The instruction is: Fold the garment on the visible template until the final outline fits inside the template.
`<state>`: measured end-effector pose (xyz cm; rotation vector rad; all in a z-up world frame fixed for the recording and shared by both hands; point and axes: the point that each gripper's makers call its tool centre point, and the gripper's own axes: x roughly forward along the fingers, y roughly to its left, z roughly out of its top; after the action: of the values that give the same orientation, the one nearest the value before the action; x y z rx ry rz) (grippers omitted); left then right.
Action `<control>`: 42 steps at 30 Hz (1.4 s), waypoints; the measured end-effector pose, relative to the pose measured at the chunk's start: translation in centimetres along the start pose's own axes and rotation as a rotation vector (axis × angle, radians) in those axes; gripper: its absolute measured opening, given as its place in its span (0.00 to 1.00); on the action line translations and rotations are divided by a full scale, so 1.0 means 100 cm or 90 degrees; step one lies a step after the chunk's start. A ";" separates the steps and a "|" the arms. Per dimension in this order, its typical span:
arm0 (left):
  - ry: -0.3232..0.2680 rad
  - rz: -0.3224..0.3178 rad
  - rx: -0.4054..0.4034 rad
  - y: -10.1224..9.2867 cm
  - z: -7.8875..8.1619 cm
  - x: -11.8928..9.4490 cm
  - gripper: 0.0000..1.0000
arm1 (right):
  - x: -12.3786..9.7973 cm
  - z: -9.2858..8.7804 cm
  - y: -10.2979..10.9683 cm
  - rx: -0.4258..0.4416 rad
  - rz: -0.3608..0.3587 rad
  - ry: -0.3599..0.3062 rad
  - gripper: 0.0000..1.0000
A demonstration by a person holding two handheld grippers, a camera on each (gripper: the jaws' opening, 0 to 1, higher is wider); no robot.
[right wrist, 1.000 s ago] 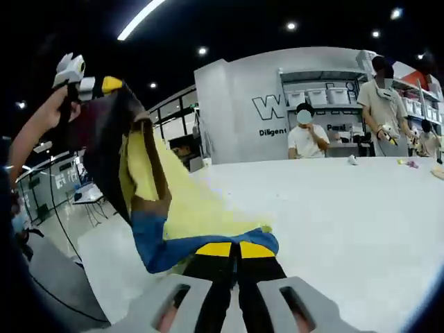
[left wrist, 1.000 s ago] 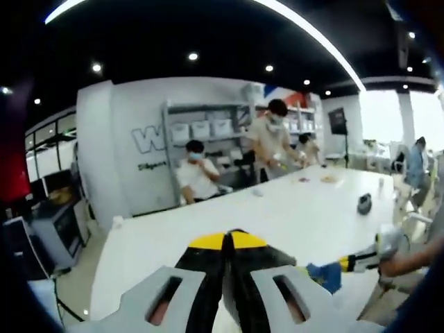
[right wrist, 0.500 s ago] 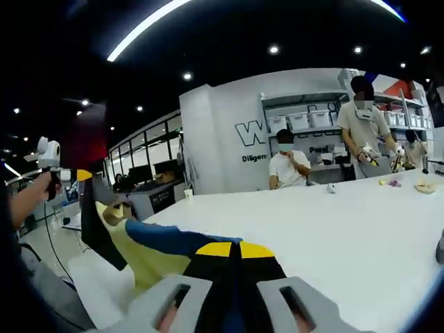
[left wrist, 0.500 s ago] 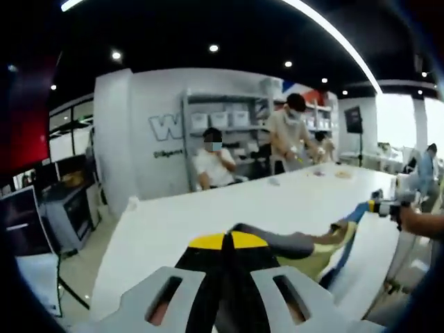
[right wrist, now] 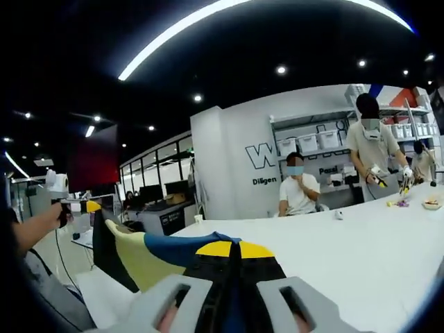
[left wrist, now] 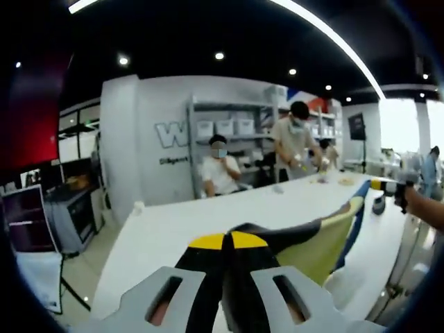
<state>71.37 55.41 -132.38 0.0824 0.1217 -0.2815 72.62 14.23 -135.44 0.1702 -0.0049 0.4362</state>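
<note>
While both sets of jaws stay pinched together, I have the garment (left wrist: 316,243) clamped at opposite ends: left gripper (left wrist: 227,241) on dark cloth, right gripper (right wrist: 229,248) on the blue edge. It hangs stretched in the air between them, above the white table (left wrist: 229,211), yellow panel taut. No template visible to me from here. My judgement: lower both hands evenly, keep tension so no creases form, and lay it flat on the table before any fold. People (right wrist: 298,191) sit well beyond, at the far side.
</note>
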 end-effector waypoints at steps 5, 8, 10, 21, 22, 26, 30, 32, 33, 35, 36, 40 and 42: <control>-0.031 -0.010 0.005 -0.004 0.027 -0.012 0.00 | -0.001 0.029 0.004 0.001 0.006 -0.024 0.00; -0.047 -0.015 0.008 -0.008 0.041 -0.018 0.00 | -0.005 0.037 0.008 0.020 0.003 -0.040 0.00; -0.050 -0.014 0.019 -0.009 0.046 -0.022 0.00 | -0.005 0.039 0.011 0.019 0.003 -0.043 0.00; -0.043 -0.020 0.025 -0.018 0.043 -0.051 0.00 | -0.038 0.042 0.029 0.093 0.001 -0.067 0.00; -0.045 -0.020 0.024 -0.019 0.043 -0.054 0.00 | -0.043 0.043 0.030 0.135 -0.001 -0.083 0.00; -0.046 -0.022 0.015 -0.024 0.040 -0.061 0.00 | -0.054 0.039 0.029 0.211 -0.003 -0.120 0.00; -0.039 -0.023 0.005 -0.029 0.029 -0.067 0.00 | -0.066 0.026 0.024 0.268 -0.019 -0.134 0.00; -0.036 -0.024 -0.002 -0.030 0.025 -0.072 0.00 | -0.072 0.026 0.027 0.283 -0.015 -0.149 0.00; -0.037 -0.026 -0.006 -0.031 0.024 -0.075 0.00 | -0.076 0.027 0.030 0.288 -0.014 -0.154 0.00; -0.037 -0.026 -0.009 -0.032 0.024 -0.079 0.00 | -0.079 0.028 0.035 0.284 -0.014 -0.155 0.00; -0.036 -0.024 -0.013 -0.033 0.023 -0.082 0.00 | -0.083 0.030 0.040 0.270 -0.016 -0.149 0.00; -0.033 -0.022 -0.012 -0.034 0.025 -0.095 0.00 | -0.090 0.033 0.046 0.278 -0.013 -0.150 0.00; -0.032 -0.021 -0.011 -0.034 0.026 -0.097 0.00 | -0.092 0.038 0.048 0.294 -0.013 -0.161 0.00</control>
<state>61.46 54.53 -128.78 0.0560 0.0750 -0.3155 62.38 14.04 -131.32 0.6783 -0.1514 0.3873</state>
